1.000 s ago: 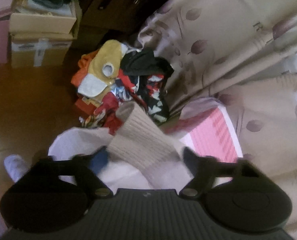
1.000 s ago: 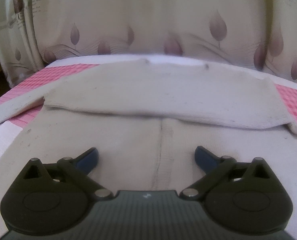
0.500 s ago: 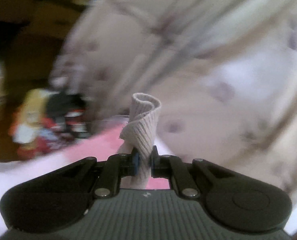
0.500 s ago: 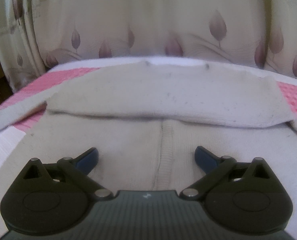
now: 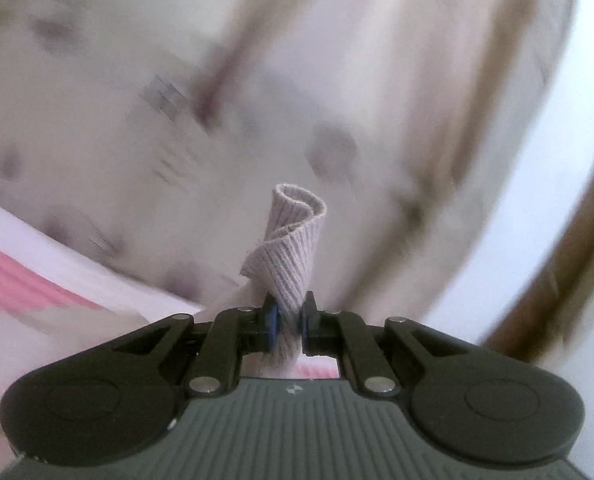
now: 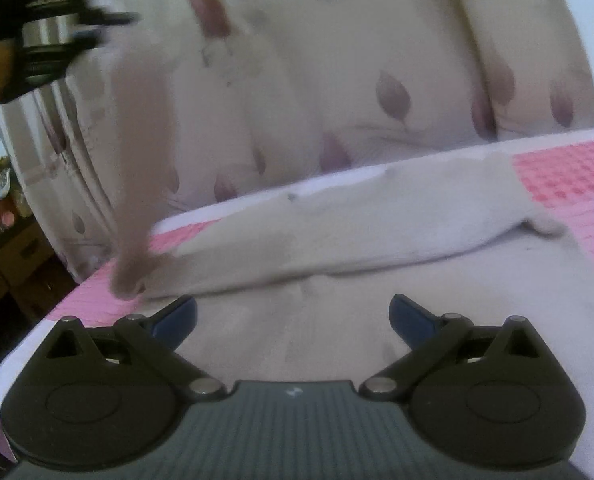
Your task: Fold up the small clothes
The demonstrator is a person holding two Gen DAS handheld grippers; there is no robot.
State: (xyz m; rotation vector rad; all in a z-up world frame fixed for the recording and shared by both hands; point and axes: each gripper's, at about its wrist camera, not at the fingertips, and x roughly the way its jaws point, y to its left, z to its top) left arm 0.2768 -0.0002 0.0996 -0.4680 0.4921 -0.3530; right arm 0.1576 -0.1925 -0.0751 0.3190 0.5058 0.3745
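Ribbed beige cuff point(image 5: 293, 256) pinched between left fingers point(image 5: 272, 318); right fingers point(image 6: 177, 314) spread above garment point(image 6: 337, 320).

We see beige ribbed knit sleeve point(image 5: 293, 256); beige knit garment point(image 6: 377, 280) on pink-white checked cover point(image 6: 569, 176); cream curtain point(image 6: 377, 60) with mauve leaf print; blue pads point(image 6: 411, 316), black hand-held gripper.

Left wrist view: looks along its fingers point(image 5: 272, 322), close up, at the blurred leaf-print curtain point(image 5: 97, 128).
Right wrist view: low over the beige garment point(image 6: 337, 216), facing the same curtain point(image 6: 377, 60).
Shared: curtain and pink cover point(image 6: 569, 172) (left gripper point(image 6: 109, 26) shows at the upper left).
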